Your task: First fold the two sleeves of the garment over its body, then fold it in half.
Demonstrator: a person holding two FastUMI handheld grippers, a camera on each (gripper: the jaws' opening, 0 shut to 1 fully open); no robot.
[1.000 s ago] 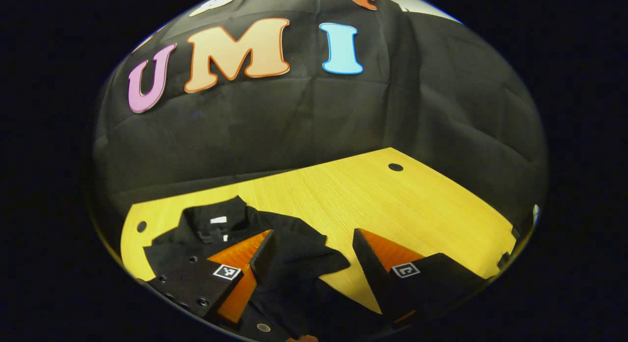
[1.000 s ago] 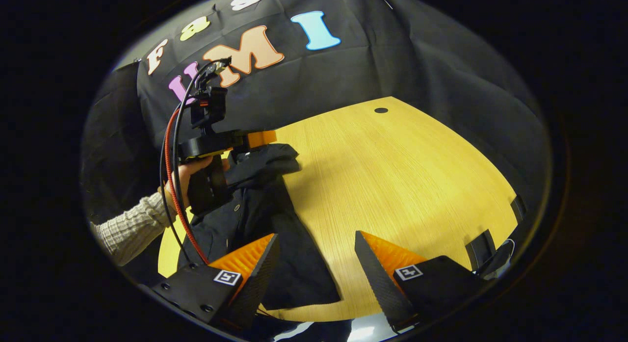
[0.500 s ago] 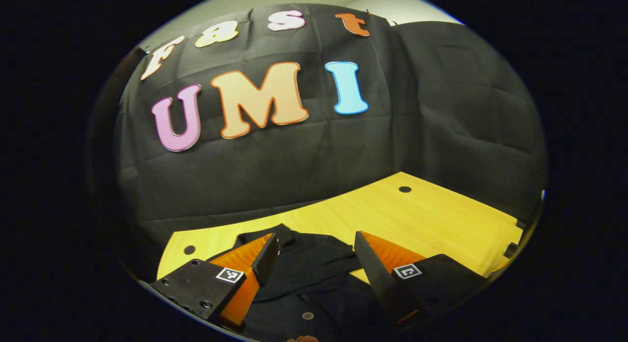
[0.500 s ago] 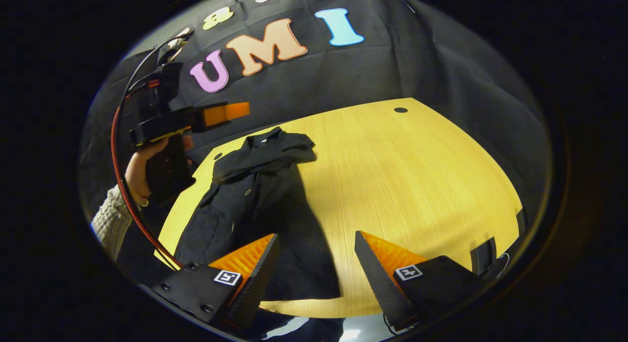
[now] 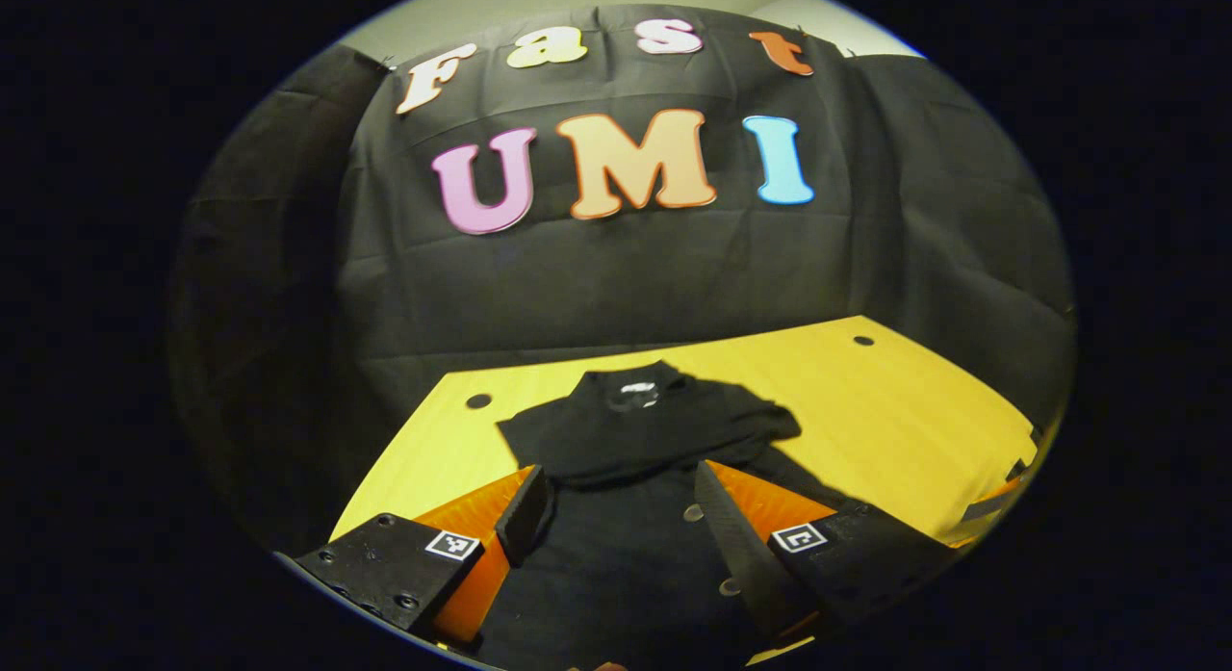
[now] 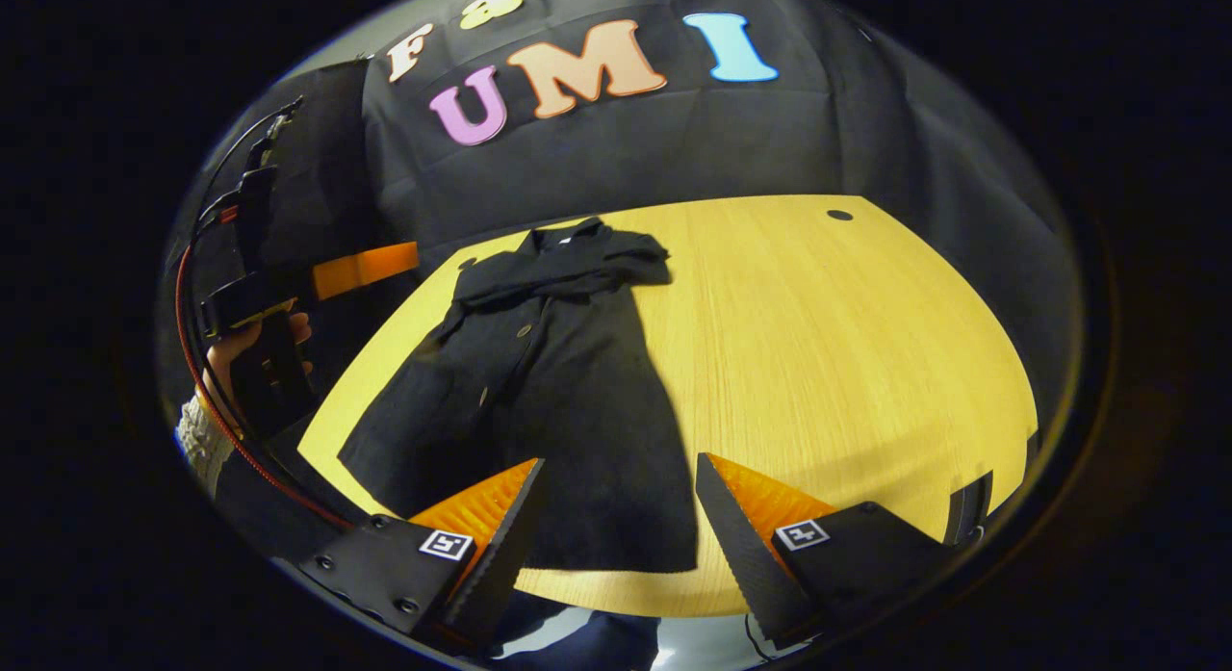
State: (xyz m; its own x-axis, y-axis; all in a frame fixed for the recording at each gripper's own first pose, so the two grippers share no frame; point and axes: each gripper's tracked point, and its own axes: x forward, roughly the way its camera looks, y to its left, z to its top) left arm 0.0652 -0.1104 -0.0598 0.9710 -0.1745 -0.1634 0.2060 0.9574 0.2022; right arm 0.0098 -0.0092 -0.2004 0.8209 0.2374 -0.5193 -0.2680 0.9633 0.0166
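A black buttoned garment (image 6: 568, 363) lies flat on the yellow table (image 6: 818, 363), collar far, hem near. Its sleeves lie folded across the chest just under the collar (image 5: 635, 430). My right gripper (image 6: 616, 522) is open over the hem's right corner, nothing between its fingers. In the left gripper view, my left gripper (image 5: 616, 503) is open above the buttoned front, holding nothing. In the right gripper view, the left gripper (image 6: 361, 267) hangs in the air off the table's left side, held by a hand (image 6: 236, 348), apart from the garment.
The black cloth wall stands close behind the table's far edge. Small dark holes (image 6: 839, 215) (image 5: 478, 400) mark the table's far corners. Bare wood (image 5: 895, 411) stretches to the right of the garment. A red cable (image 6: 207, 401) trails from the left gripper.
The left gripper has drawn back and left, off the collar area, and now hangs beside the table. The folded sleeve stays on the chest. The right gripper has barely shifted.
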